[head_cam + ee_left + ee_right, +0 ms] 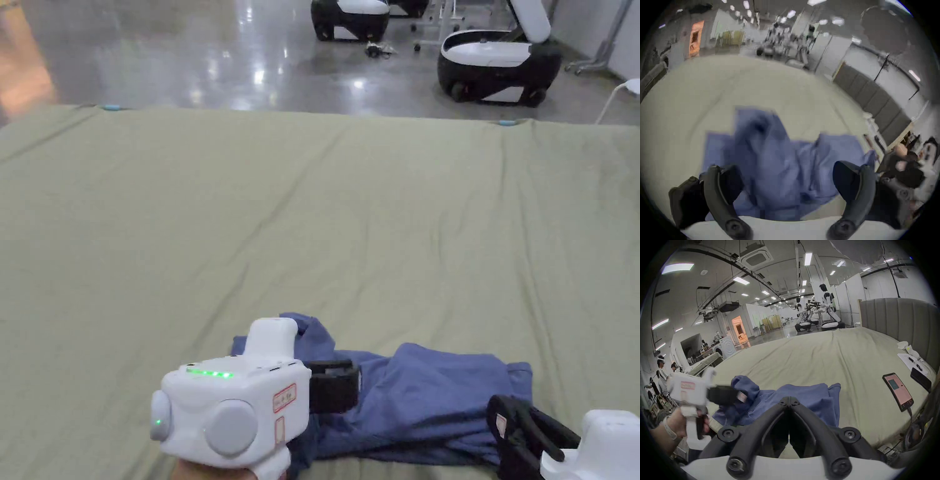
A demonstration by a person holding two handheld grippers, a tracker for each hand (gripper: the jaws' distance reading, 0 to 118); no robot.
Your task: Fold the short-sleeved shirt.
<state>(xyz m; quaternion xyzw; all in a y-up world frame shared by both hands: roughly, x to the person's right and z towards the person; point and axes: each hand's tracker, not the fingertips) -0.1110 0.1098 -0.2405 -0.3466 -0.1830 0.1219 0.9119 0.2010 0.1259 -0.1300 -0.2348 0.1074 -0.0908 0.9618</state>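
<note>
One crumpled blue shirt (425, 400) lies on the green sheet (312, 219) between my two tools: left gripper (788, 180) jaws spread above it; right gripper (789, 398) tips together, empty.

Before me spreads a wide bed under a creased olive-green sheet (312, 206). My crumpled blue short-sleeved shirt (425, 400) lies at its near edge; a lit black phone (897, 391) rests far right.
</note>
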